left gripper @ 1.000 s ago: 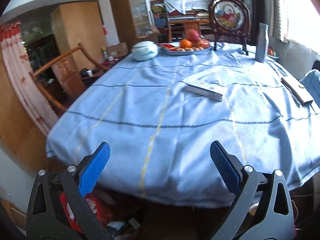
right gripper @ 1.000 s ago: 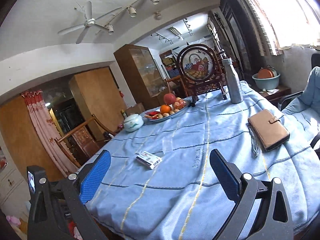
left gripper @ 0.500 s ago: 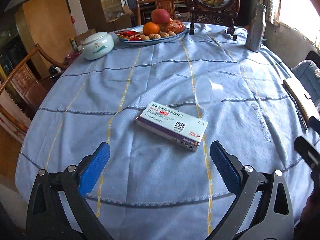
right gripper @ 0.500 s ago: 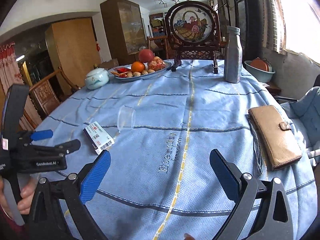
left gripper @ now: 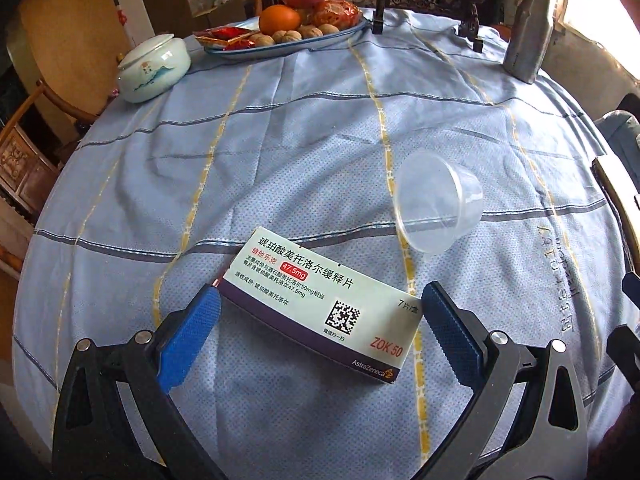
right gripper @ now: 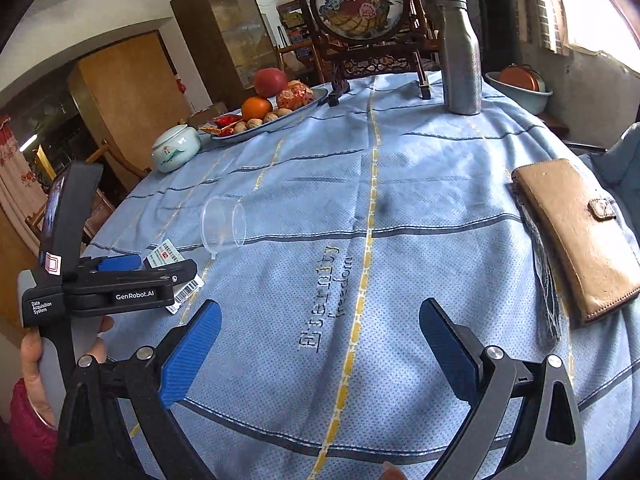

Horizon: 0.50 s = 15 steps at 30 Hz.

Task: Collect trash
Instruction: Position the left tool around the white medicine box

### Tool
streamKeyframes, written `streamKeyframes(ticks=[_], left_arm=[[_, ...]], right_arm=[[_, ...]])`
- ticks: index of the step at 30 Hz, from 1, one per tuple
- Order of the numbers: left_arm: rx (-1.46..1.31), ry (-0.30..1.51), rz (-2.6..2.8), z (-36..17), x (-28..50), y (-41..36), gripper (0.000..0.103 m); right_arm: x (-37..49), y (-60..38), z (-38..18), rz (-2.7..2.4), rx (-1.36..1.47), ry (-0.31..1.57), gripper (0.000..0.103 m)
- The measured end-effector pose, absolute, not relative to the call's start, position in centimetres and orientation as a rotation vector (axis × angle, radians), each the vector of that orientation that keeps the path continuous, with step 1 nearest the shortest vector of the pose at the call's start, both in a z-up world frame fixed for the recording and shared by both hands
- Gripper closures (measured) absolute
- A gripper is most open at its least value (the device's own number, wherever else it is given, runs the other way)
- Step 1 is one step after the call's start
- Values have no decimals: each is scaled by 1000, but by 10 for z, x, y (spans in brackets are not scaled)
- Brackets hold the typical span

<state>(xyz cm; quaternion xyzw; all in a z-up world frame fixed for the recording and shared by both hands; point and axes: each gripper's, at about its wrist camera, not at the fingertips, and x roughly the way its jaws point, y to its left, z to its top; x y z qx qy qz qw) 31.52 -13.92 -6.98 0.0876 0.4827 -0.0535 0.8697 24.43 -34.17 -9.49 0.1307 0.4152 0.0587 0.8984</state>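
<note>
The medicine box [left gripper: 320, 304] lies flat on the blue tablecloth [left gripper: 280, 140], between the spread jaws of the left gripper [left gripper: 318, 320], not yet pinched; it looks light, stiff cardboard, best taken across its short ends, gently, since an empty carton would likely crush. Just beyond the box, a clear plastic cup [left gripper: 438, 204] lies tipped on its side, apparently empty, thin and slippery, easy to dent. Far beyond the box, a fruit plate [left gripper: 280, 46] holds an orange, an apple and walnuts, with a lidded ceramic jar [left gripper: 154, 66] beside it. The right gripper [right gripper: 320, 344] hangs wide open over bare cloth, holding nothing.
</note>
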Motion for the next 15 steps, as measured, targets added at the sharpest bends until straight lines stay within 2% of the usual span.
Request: streamKeyframes(ticks=[7,10,15], left_arm=[[307,942,99,-59,293,-67,6],[228,949,133,-50,285,-37,6],[105,977,-36,-44,295,-70,6]], right_arm=[[241,-350,-95,147,336,844,5],[241,-349,-95,155,340,840,5],[242,-347,-95,162,336,845,5]])
